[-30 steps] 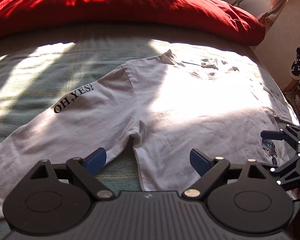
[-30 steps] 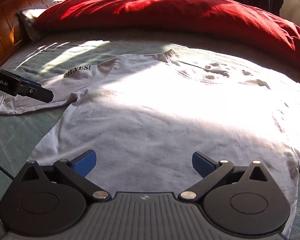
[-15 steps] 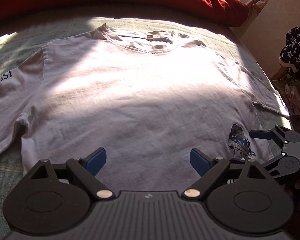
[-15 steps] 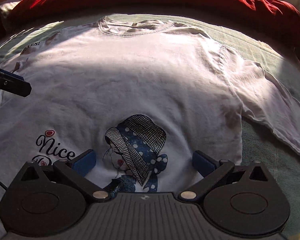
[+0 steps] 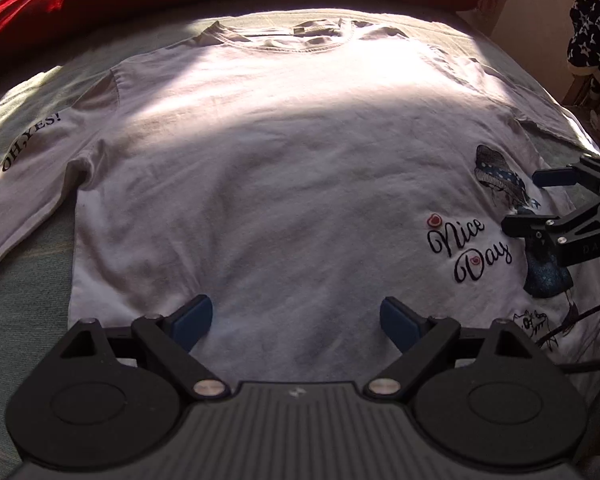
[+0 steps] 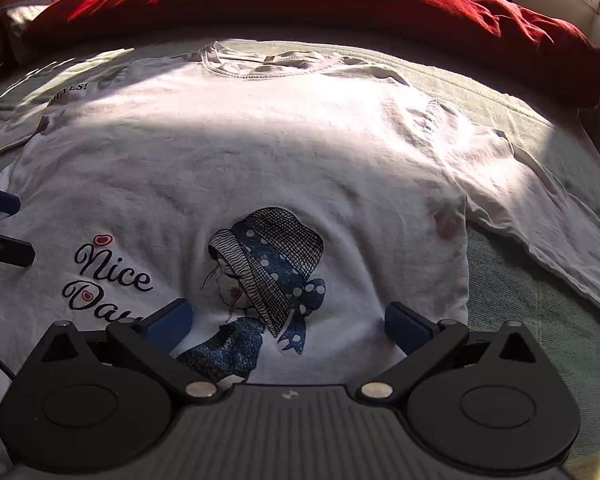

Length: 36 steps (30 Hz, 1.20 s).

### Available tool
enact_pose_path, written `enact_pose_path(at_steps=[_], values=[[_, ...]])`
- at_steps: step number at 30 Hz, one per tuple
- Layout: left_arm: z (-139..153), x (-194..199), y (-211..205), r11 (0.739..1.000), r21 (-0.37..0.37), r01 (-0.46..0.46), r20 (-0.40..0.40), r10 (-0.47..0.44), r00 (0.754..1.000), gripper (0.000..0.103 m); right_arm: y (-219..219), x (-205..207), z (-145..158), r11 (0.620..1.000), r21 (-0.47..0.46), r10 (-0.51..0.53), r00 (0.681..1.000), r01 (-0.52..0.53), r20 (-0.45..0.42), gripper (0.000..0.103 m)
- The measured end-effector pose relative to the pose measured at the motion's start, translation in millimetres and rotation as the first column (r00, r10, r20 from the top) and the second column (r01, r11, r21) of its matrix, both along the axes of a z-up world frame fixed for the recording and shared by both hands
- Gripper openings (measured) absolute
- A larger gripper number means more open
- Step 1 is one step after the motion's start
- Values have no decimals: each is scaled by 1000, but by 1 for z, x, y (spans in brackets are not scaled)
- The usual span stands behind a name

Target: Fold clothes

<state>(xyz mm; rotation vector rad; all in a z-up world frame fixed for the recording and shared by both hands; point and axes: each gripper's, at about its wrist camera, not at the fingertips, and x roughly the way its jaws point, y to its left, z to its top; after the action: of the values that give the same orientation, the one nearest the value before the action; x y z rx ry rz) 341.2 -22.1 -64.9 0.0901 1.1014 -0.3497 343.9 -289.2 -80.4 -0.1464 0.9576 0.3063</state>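
Left wrist view: the left gripper [image 5: 296,316], jaws apart and empty, hangs over the hem of a white long-sleeved cotton shirt [image 5: 268,184] spread flat, front up, on a green bedspread [image 5: 24,292]; its housing hides the hem, and the right sleeve runs out of frame. Right wrist view: the right gripper [image 6: 288,320], jaws likewise apart, covers the lower part of the shirt's hatted-girl print [image 6: 268,264] and the end of "Nice Day" [image 6: 104,276], with a red duvet [image 6: 300,4] bunched beyond the collar.

left hand-held gripper [image 5: 296,316] | black linkage arms | blue fingertip pads [image 5: 192,316] | silver pivot screws | ribbed grey body
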Motion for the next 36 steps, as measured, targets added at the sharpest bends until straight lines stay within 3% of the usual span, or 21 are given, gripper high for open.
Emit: enact_pose_path(at_steps=[8, 13, 17, 21, 24, 28, 31, 36], values=[[2, -52, 8, 995, 78, 55, -1, -55, 998, 94, -5, -9, 4, 999, -32, -3, 999, 2, -34, 103], [1, -26, 2, 987, 70, 148, 66, -152, 986, 94, 5, -9, 12, 997, -27, 65, 996, -67, -52, 103], [-8, -2, 29, 995, 39, 87, 65, -89, 994, 94, 9, -12, 11, 996, -32, 79, 994, -82, -68, 103], [-6, -2, 61, 996, 84, -3, 52, -1, 999, 94, 12, -15, 8, 996, -40, 81, 993, -85, -84, 103], [6, 0, 72, 996, 41, -74, 46, 72, 996, 94, 10, -17, 6, 997, -31, 72, 994, -75, -84, 103], [12, 12, 58, 999, -36, -40, 74, 42, 996, 94, 12, -17, 4, 997, -38, 59, 995, -62, -82, 103], [3, 28, 49, 996, -84, -32, 48, 37, 998, 94, 12, -17, 4, 998, -41, 54, 995, -57, -82, 103], [-5, 22, 73, 987, -6, -162, 32, 162, 986, 94, 11, -16, 4, 997, -39, 61, 994, -64, -88, 103]])
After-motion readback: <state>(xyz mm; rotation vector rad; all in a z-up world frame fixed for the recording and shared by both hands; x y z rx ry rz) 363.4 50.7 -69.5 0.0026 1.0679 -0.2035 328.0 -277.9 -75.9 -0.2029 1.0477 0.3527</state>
